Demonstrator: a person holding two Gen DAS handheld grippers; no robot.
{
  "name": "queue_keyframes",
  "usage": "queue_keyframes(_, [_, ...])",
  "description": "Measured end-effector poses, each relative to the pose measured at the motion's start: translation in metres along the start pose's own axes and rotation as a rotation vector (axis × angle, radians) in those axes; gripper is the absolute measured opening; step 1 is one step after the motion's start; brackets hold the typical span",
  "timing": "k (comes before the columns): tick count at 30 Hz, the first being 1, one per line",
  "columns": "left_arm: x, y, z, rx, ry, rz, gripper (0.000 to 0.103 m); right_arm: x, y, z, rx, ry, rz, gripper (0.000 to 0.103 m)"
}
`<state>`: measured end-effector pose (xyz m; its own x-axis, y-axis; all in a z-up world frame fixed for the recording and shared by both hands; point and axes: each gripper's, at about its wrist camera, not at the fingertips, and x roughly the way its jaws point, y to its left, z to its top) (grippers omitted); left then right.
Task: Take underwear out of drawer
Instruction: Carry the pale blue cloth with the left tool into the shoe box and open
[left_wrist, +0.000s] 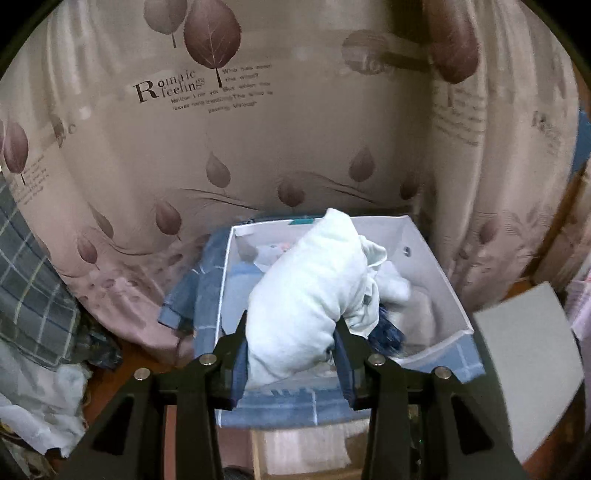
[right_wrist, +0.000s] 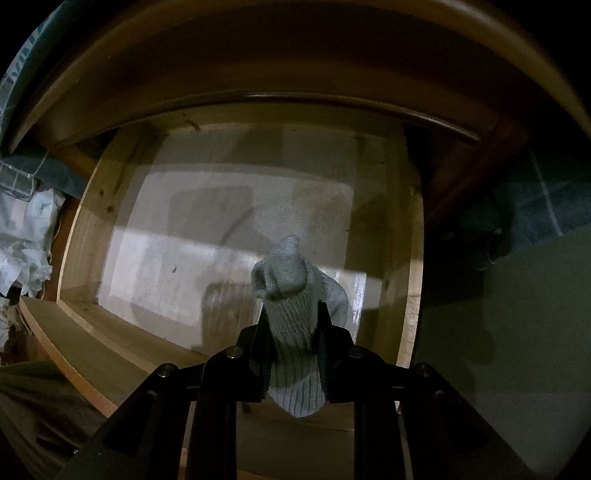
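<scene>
In the left wrist view, my left gripper is shut on a bundle of white underwear and holds it over a white fabric box with blue checked outer sides. More pale garments and a dark blue piece lie in the box. In the right wrist view, my right gripper is shut on a grey ribbed knit garment and holds it above the open wooden drawer. The drawer's pale lined bottom shows no other clothes.
A beige curtain with leaf prints hangs right behind the box. Checked bedding and white cloth lie at the left. A grey flat board sits at the right. Crumpled white cloth lies left of the drawer.
</scene>
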<state>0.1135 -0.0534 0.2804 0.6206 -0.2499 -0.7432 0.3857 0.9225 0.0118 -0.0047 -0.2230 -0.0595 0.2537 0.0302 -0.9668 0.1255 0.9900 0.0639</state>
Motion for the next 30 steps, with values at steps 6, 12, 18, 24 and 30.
queue_keyframes(6, [0.041, 0.001, 0.019, -0.001, 0.045, 0.049, 0.04, 0.0, -0.001, 0.001, 0.006, 0.003, 0.01, 0.019])
queue_keyframes(12, [0.082, -0.001, 0.034, 0.011, 0.066, 0.062, 0.04, 0.002, 0.0, 0.001, 0.001, 0.01, 0.013, 0.019])
queue_keyframes(18, [0.121, -0.002, 0.037, 0.04, 0.092, 0.094, 0.04, 0.004, 0.001, 0.001, 0.0, 0.022, 0.017, 0.02])
queue_keyframes(24, [0.144, -0.006, 0.036, 0.036, 0.114, 0.081, 0.04, 0.006, 0.003, 0.001, -0.005, 0.03, 0.027, 0.02])
queue_keyframes(30, [0.164, -0.015, 0.031, 0.042, 0.148, 0.071, 0.04, 0.006, 0.004, 0.001, -0.006, 0.032, 0.037, 0.02])
